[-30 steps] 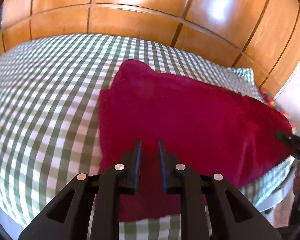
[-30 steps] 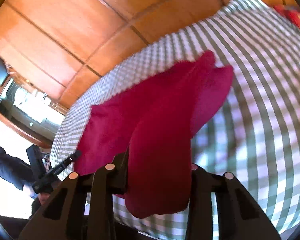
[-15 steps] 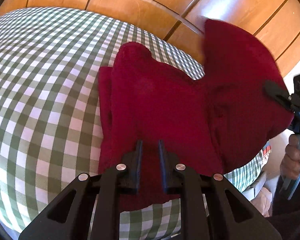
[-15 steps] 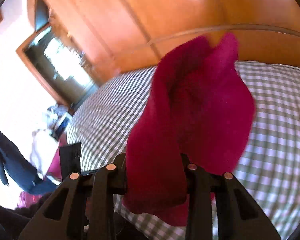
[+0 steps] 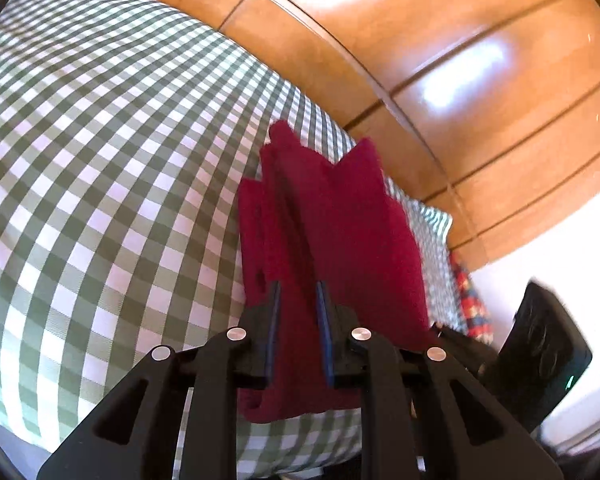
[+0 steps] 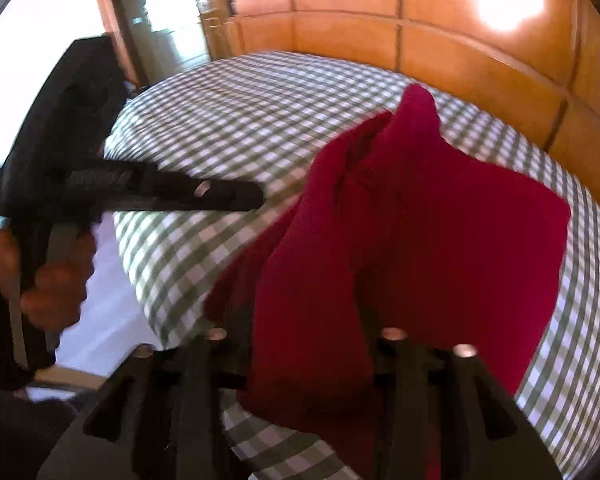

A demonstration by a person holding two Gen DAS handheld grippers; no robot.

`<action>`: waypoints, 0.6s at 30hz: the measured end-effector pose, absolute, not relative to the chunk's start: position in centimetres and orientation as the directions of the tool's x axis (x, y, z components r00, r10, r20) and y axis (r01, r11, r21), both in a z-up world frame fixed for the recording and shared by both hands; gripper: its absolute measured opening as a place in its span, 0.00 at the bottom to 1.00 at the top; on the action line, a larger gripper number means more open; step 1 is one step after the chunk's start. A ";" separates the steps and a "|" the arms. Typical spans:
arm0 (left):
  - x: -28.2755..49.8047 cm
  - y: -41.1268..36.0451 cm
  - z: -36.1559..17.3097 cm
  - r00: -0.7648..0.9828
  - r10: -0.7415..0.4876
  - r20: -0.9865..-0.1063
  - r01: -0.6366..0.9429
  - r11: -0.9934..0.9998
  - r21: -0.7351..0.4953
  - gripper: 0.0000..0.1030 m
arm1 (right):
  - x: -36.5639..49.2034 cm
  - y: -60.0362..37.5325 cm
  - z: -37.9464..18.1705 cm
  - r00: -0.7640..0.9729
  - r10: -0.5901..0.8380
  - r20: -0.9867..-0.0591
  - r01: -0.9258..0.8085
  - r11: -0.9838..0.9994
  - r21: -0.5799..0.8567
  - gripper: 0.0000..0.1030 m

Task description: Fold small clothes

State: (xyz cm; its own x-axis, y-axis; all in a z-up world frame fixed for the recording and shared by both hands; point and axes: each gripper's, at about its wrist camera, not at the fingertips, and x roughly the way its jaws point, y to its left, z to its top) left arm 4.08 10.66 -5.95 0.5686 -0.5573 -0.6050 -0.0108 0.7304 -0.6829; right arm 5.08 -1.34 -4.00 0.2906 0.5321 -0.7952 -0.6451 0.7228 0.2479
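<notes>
A dark red garment [image 5: 332, 232] lies partly folded on the green-and-white checked bed [image 5: 100, 160]. My left gripper [image 5: 298, 292] stands over its near edge with the jaws narrowly apart and cloth showing between them; whether they pinch it I cannot tell. My right gripper [image 6: 308, 344] is shut on a bunched edge of the red garment [image 6: 440, 240], which drapes over and hides its fingertips. The lifted half hangs over the lower layer. The left gripper also shows in the right wrist view [image 6: 256, 196], and the right gripper body shows at the right of the left wrist view [image 5: 548, 356].
A wooden panelled headboard [image 5: 420, 60] runs behind the bed. A checked pillow [image 5: 432, 232] and a colourful patterned cloth [image 5: 470, 300] lie at the bed's right end. The bed's near edge drops off just below both grippers. A wooden door frame [image 6: 112, 12] stands at left.
My right gripper has carried the garment's right half up and over to the left, onto the other half. The red shape has gone from wide to a narrow strip. The left gripper stayed at the near edge.
</notes>
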 end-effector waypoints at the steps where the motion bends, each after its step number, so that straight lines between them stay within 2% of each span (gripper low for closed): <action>1: 4.1 10.8 -5.6 0.571 -0.567 -0.593 -0.017 0.714 -0.700 0.43 | 4.7 -1.6 -3.7 0.284 0.560 -0.779 -0.650 0.709 0.273 0.66; 3: 4.0 11.0 -5.0 0.580 -0.588 -0.563 -0.013 0.685 -0.728 0.52 | 3.9 -2.3 -2.7 0.301 0.588 -0.751 -0.647 0.704 0.292 0.66; 7: 4.4 10.2 -3.9 0.566 -0.605 -0.560 0.009 0.684 -0.729 0.58 | 2.7 -7.6 -2.4 0.351 0.586 -0.730 -0.545 0.762 0.350 0.70; 14: 4.4 7.0 -3.1 0.506 -0.628 -0.591 0.085 0.719 -0.690 0.58 | 1.1 -14.1 -5.1 0.414 0.397 -0.819 -0.343 0.902 0.264 0.71; 18: 4.8 4.9 -3.7 0.465 -0.589 -0.661 0.100 0.777 -0.622 0.58 | 1.2 -13.7 -7.5 0.398 0.371 -0.839 -0.298 0.917 0.264 0.66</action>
State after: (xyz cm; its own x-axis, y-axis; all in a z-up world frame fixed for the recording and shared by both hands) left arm 4.81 4.86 -3.67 0.4652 -0.5887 -0.6611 0.0998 0.7770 -0.6216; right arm 1.15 -13.65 -7.49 0.3983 0.3707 -0.8390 -0.2981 0.9174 0.2638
